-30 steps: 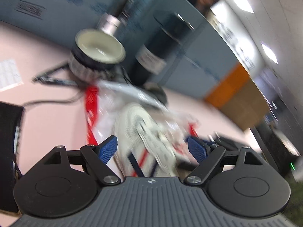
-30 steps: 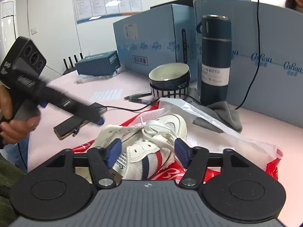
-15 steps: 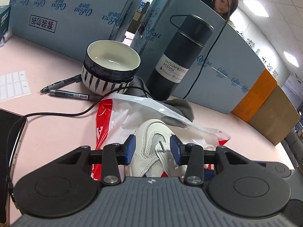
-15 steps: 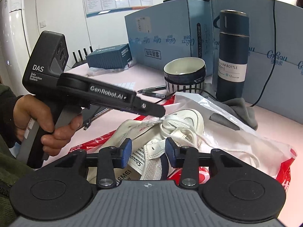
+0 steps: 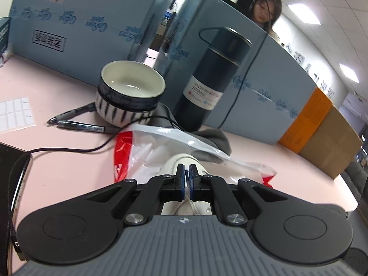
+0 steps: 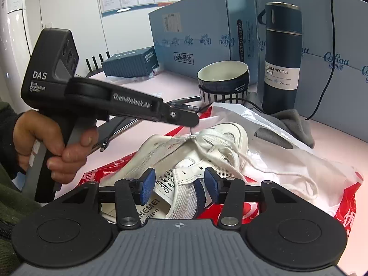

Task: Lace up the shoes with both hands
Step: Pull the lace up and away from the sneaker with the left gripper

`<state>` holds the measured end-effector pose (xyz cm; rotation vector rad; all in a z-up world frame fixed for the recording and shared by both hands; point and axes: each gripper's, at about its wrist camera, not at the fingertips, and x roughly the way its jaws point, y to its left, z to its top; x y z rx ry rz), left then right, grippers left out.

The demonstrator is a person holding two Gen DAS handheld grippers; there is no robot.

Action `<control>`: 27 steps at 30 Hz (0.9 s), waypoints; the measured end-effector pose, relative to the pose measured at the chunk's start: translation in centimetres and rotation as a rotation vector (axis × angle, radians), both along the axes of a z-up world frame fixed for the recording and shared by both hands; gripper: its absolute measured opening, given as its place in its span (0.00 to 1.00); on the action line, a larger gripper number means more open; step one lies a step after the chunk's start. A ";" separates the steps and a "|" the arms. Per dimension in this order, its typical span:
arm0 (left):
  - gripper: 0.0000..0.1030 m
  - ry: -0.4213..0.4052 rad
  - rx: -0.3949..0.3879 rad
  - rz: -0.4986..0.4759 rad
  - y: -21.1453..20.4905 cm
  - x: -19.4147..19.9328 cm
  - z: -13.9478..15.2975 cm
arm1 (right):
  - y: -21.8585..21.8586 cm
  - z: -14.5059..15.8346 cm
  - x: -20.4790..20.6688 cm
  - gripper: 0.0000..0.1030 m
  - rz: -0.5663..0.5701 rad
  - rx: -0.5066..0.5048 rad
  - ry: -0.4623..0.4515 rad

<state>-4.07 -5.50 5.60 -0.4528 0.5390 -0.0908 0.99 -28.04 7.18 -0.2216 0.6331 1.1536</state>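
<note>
The shoe (image 6: 184, 158) lies lengthwise, toe far, heel near. The left gripper (image 5: 186, 180) pinches a lace (image 6: 207, 135). The right gripper (image 6: 179, 184) is opening, straddling the shoe's tongue.

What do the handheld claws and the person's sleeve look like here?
Each claw is black with a ribbed grey body, round side discs and blue pads. The left claw has a pistol handle and white "DAS" and "GenRobot.AI" lettering. The sleeve is dark green.
</note>
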 end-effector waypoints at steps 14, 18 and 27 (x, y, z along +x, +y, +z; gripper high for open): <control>0.14 0.049 -0.125 -0.004 0.8 0.7 -1.2 | 0.0 -0.4 0.3 0.45 -0.010 0.002 0.042; 0.05 0.054 -0.101 0.000 0.8 0.7 -1.2 | 0.0 -0.4 0.4 0.45 -0.011 0.004 0.045; 0.02 0.056 -0.040 -0.020 0.4 0.4 -1.0 | 0.5 0.0 0.1 0.47 0.010 -0.019 0.001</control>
